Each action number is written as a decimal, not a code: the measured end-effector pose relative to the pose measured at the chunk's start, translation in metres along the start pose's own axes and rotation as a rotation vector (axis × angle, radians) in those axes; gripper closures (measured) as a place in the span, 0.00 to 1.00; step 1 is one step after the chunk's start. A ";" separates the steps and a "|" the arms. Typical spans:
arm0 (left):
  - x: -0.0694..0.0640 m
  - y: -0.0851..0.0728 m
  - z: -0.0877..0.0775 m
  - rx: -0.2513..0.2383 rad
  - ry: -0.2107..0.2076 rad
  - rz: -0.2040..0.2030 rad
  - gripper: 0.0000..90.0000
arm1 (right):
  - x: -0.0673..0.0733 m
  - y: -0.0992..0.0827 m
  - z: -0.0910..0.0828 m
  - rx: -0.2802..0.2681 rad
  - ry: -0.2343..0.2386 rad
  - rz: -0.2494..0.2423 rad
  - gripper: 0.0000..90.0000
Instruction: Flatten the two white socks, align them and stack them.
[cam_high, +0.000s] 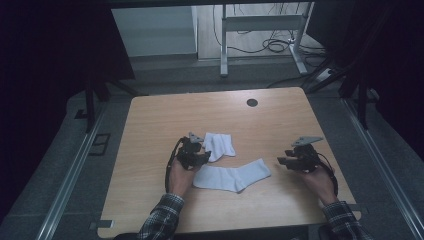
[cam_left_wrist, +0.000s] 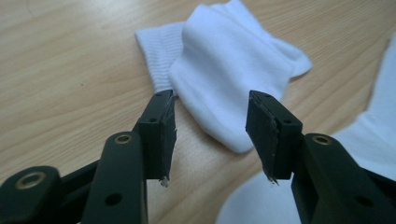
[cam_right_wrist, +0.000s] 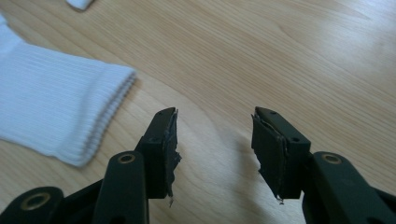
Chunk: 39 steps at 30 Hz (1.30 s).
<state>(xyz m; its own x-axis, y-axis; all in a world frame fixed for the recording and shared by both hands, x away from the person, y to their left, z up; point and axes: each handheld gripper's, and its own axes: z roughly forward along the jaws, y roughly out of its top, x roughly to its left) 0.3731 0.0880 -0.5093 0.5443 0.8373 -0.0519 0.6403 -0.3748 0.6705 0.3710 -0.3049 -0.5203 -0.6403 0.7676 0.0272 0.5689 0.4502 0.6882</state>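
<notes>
Two white socks lie on the wooden table (cam_high: 150, 125). The folded sock (cam_high: 220, 145) sits just right of my left gripper (cam_high: 201, 152). In the left gripper view the folded sock (cam_left_wrist: 229, 70) lies just beyond the open gripper (cam_left_wrist: 212, 121), and neither pad touches it. The long sock (cam_high: 232, 177) lies flat nearer the front edge, and part of it (cam_left_wrist: 373, 135) shows at the right of that view. My right gripper (cam_high: 282, 161) hovers to the right of the long sock's cuff (cam_right_wrist: 51, 107). That gripper (cam_right_wrist: 215, 135) stands open over bare wood.
A dark round cable hole (cam_high: 252, 102) sits near the table's far edge. Beyond the table stands a metal desk frame (cam_high: 224, 45) with cables (cam_high: 275, 45) on the floor. Dark stands flank both sides of the table.
</notes>
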 end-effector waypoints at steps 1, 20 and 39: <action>0.001 0.001 0.004 0.015 0.006 0.004 0.57 | -0.002 -0.001 0.000 0.000 -0.003 0.006 0.54; 0.010 0.041 0.015 0.021 -0.046 -0.056 0.94 | -0.010 -0.007 0.007 0.011 0.021 0.014 0.47; -0.054 0.162 -0.023 -0.193 -0.161 0.044 0.94 | -0.013 -0.010 0.006 -0.011 0.048 0.034 0.46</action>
<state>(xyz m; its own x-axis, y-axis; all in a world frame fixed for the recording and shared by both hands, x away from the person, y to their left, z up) 0.4349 -0.0089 -0.3811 0.6585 0.7419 -0.1266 0.5074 -0.3134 0.8027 0.3768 -0.3164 -0.5322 -0.6450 0.7595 0.0847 0.5852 0.4196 0.6939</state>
